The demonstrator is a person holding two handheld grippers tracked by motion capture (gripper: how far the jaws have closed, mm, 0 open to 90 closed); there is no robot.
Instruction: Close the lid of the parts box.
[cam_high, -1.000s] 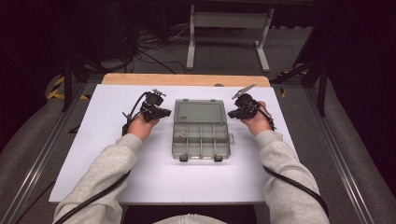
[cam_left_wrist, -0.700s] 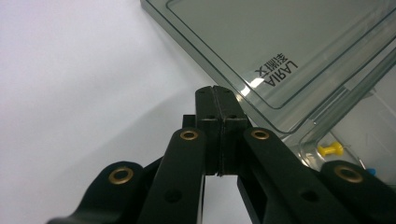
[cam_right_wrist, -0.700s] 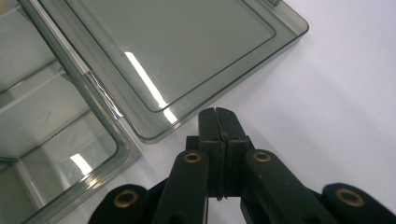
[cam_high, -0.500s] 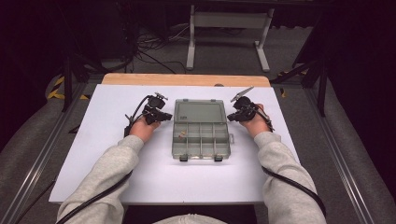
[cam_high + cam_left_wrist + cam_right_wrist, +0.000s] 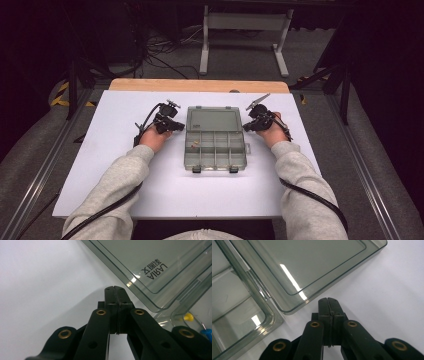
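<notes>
A clear grey plastic compartment box (image 5: pixel 215 146) lies open in the middle of the white table, its lid (image 5: pixel 213 120) folded flat to the far side. My left gripper (image 5: pixel 176 125) rests at the box's left edge, jaws shut with nothing between them. In the left gripper view its tips (image 5: pixel 115 290) sit just short of the lid (image 5: pixel 155 267), which bears printed lettering. My right gripper (image 5: pixel 249 126) mirrors it at the box's right edge, also shut and empty. Seen from the right gripper view, its tips (image 5: pixel 328 301) nearly touch the lid's corner (image 5: pixel 312 270).
A yellow push pin (image 5: pixel 188 317) and a blue one (image 5: pixel 207 332) lie in a box compartment. A small brownish item (image 5: pixel 196 144) sits in another. The white table sheet (image 5: pixel 125 190) has free room in front; a wooden edge (image 5: pixel 200 85) runs along the back.
</notes>
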